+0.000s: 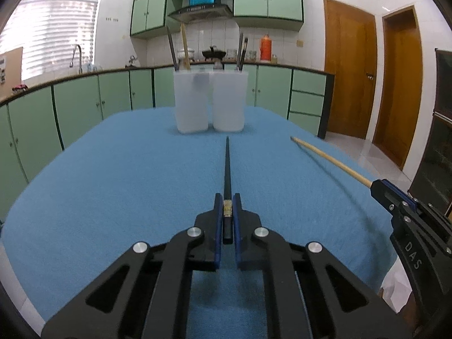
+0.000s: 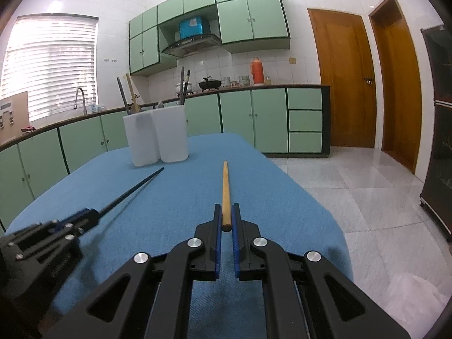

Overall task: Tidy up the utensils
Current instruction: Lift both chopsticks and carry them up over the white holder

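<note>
Left gripper (image 1: 227, 206): clenched on the butt end of a black chopstick (image 1: 226, 166), whose tip points at the two white holders.
Right gripper (image 2: 226, 217): clenched on the butt of a bamboo chopstick (image 2: 225, 192), tip also aimed toward the holders.
Landmark: two frosted white utensil holders (image 1: 209, 101), touching side by side at the far end of the blue tablecloth (image 1: 113, 169).
Left-hand holder (image 1: 191, 101): already has a dark stick and a bamboo one standing in it.
Right-hand holder (image 1: 228, 101): already has two dark sticks; the frosted walls hide anything lower down, so the full contents cannot be told.
Chopstick positions: both are short of the holders, held low over the cloth; whether their tips touch the cloth is unclear.
Progress: seemingly late. Some utensils are stowed, and no loose ones show on the cloth.
Left to do: carry both chopsticks to the holders, tip them upright, drop each in.
</note>
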Demonstrator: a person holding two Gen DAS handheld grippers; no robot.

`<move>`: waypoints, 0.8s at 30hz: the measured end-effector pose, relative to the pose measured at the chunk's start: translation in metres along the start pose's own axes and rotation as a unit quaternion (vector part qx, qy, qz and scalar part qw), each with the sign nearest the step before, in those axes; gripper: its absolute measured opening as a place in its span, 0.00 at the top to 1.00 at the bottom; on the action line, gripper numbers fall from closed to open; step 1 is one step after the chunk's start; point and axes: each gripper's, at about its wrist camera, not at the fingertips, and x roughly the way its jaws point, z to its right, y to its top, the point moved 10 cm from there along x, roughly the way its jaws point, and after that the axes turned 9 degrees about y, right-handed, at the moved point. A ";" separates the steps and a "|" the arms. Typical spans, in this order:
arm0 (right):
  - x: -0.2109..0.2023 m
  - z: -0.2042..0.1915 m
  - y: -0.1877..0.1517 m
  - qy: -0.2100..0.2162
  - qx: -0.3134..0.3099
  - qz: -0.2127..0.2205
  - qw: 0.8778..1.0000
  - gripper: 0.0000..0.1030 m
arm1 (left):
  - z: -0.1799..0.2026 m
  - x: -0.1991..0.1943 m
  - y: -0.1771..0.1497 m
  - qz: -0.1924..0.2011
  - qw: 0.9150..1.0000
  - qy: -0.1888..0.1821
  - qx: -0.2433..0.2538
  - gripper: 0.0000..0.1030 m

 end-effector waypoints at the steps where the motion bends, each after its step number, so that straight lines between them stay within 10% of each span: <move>1: -0.001 0.000 0.004 0.000 -0.002 0.004 1.000 0.94 | -0.001 -0.003 0.003 0.005 1.000 0.000 0.000 0.94; 24: -0.014 -0.035 0.174 0.127 -0.013 0.056 0.990 0.94 | -0.032 -0.058 0.166 0.128 0.990 -0.034 -0.037 0.94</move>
